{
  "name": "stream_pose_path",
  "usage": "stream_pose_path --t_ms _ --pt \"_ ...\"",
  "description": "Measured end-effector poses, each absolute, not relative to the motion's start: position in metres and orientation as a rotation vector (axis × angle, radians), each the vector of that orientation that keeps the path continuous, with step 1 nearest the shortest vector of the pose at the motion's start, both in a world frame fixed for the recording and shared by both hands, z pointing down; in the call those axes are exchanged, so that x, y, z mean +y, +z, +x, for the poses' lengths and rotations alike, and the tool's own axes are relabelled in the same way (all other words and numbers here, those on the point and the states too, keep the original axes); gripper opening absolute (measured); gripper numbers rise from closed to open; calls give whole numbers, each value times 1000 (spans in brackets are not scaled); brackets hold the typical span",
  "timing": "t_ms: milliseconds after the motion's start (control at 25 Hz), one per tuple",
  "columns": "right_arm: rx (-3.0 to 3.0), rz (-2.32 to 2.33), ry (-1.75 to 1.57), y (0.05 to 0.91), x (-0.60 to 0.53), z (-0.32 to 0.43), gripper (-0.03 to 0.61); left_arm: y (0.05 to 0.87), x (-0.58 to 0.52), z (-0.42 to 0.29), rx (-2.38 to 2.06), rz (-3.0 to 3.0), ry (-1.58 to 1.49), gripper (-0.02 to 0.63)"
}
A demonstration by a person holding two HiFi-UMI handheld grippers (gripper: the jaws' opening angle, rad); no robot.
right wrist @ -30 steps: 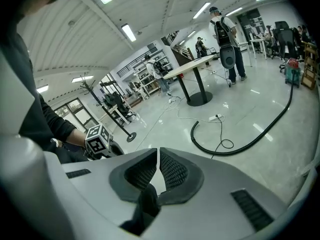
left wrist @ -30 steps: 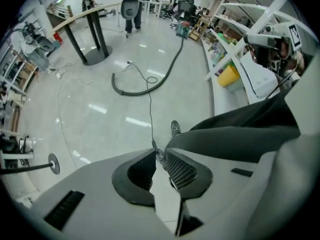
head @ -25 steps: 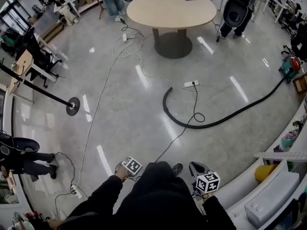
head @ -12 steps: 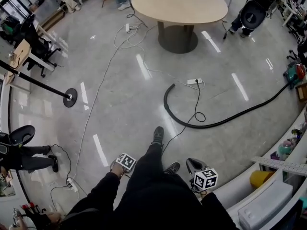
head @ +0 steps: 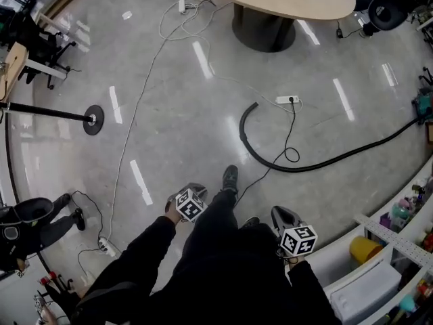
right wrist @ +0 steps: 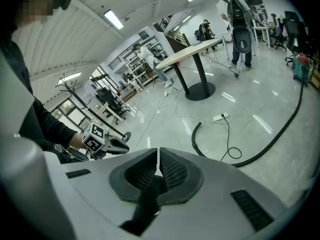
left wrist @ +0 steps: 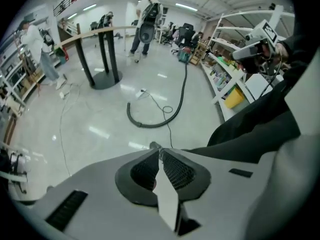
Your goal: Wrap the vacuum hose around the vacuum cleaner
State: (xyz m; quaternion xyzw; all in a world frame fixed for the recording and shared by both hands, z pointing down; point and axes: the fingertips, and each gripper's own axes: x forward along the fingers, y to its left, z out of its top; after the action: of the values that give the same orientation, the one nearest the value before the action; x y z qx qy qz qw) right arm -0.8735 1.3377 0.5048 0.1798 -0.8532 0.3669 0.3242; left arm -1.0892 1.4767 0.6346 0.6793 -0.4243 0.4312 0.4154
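Observation:
The black vacuum hose (head: 270,162) lies on the grey floor, curling from an open end near a power strip and running right to the teal and red vacuum cleaner (head: 424,105). It also shows as hose (left wrist: 150,124) and hose (right wrist: 200,144), with the vacuum cleaner (right wrist: 301,64) far off. My left gripper (head: 195,188) hangs well short of the hose; its jaws have just been closing, their tips meet and nothing is between them. My right gripper (head: 279,214) is shut and empty, also apart from the hose.
A round table on a dark pedestal (head: 264,29) stands beyond the hose. A white power strip (head: 287,100) with a looped black cable lies by the hose end. A round stand base (head: 93,119) is at left; a curved white counter (head: 352,249) with a yellow bin (head: 364,248) at right.
The whole view has advanced toward the hose and table. One foot has stepped forward. Both grippers have come forward with the body, the left one further up in the picture.

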Motion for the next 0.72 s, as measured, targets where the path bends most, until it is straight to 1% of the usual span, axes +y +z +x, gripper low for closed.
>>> stream_pose_path --t_ms 80,320,720 --pt "-2232 469 947 511 1321 -892 25 634 1443 -1103 -1053 1762 1059 34" --pt "-2217 403 946 548 1271 -924 25 643 1341 -1130 -1161 1786 946 28" --pt "-2219 296 1038 610 1209 -917 25 663 1260 -1128 -1324 1597 951 29"
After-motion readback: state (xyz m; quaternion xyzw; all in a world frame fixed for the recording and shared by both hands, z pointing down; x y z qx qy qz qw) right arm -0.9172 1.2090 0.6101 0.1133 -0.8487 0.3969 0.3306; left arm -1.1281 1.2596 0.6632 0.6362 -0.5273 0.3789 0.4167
